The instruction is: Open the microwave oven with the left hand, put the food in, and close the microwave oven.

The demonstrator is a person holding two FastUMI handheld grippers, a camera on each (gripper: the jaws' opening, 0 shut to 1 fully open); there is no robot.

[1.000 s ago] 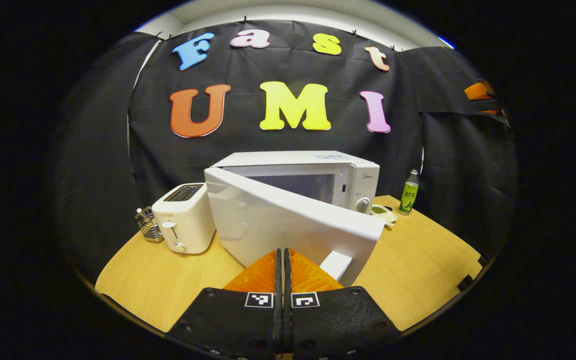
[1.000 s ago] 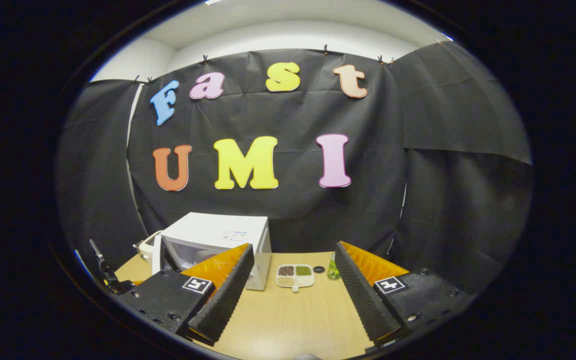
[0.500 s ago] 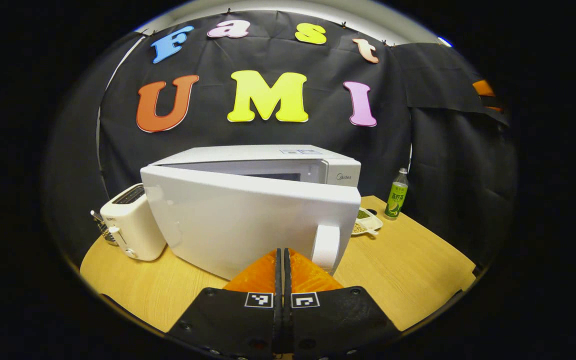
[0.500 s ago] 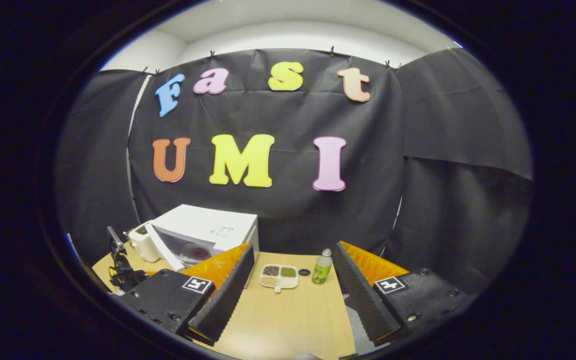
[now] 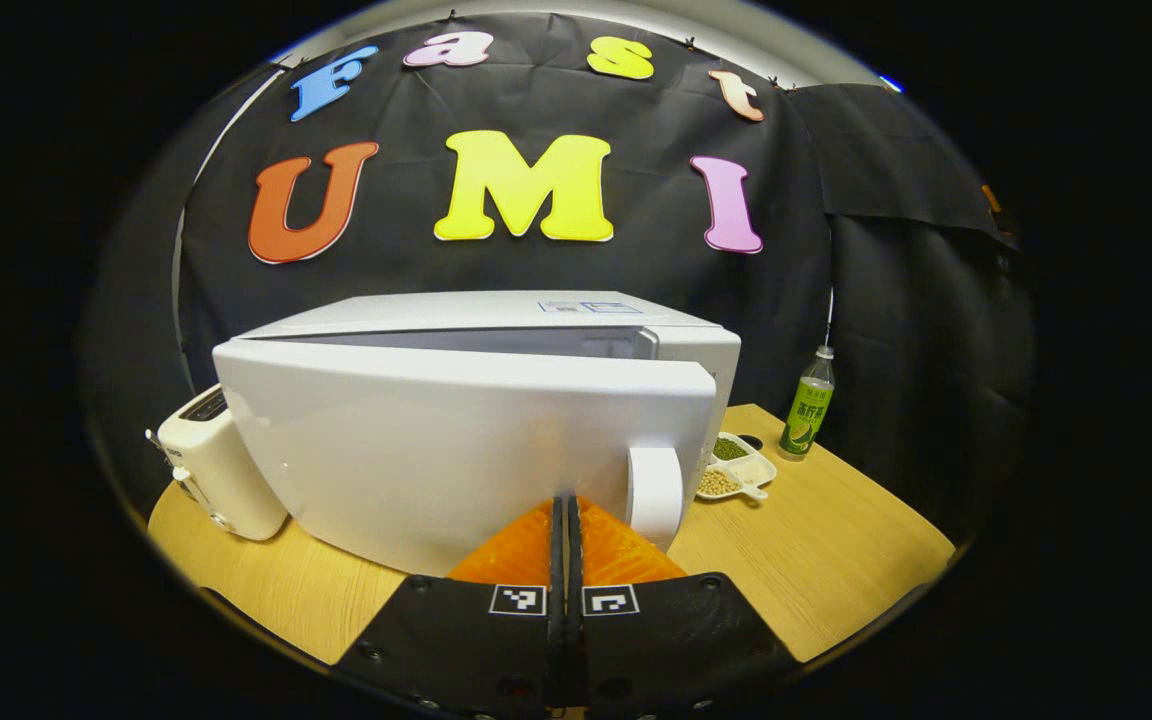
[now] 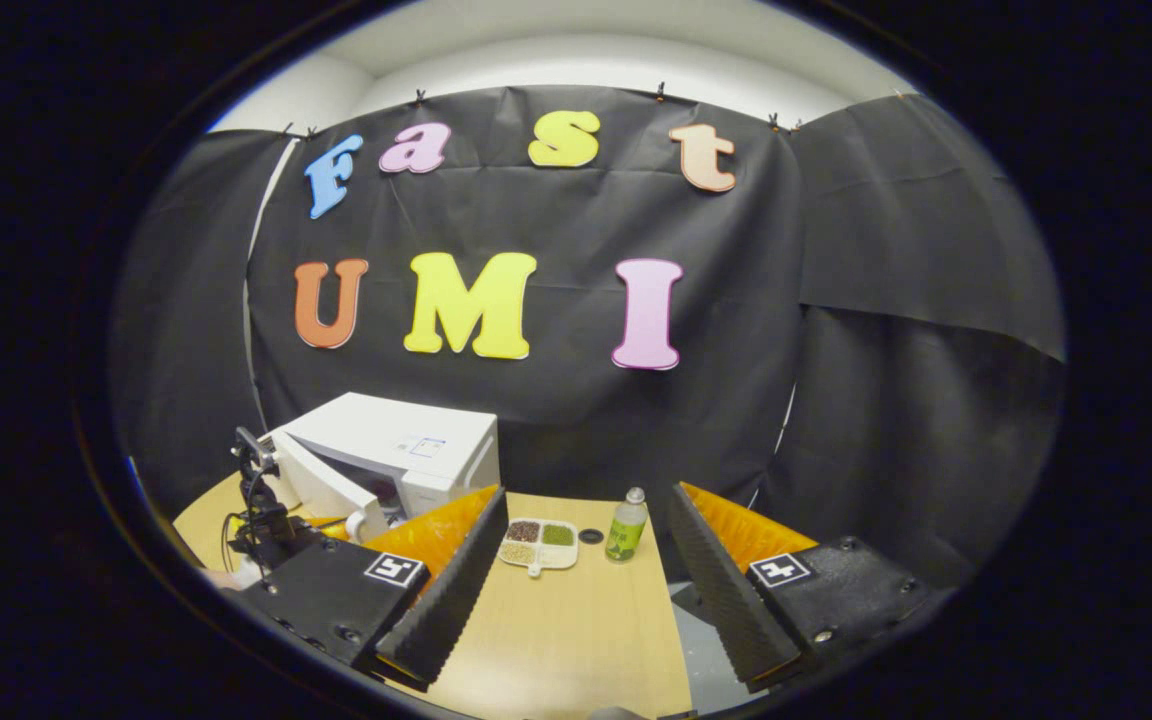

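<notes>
Door [image 5: 456,450] nearly shut, long axis horiz.; left gripper [image 5: 566,520] jaws closed, empty; right gripper [image 6: 586,570] jaws wide, empty.

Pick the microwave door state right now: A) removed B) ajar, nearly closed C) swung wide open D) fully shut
B: in the left gripper view a narrow gap shows along the top between the door and the microwave body, with the shut left gripper right at the door's face near its handle.
</notes>
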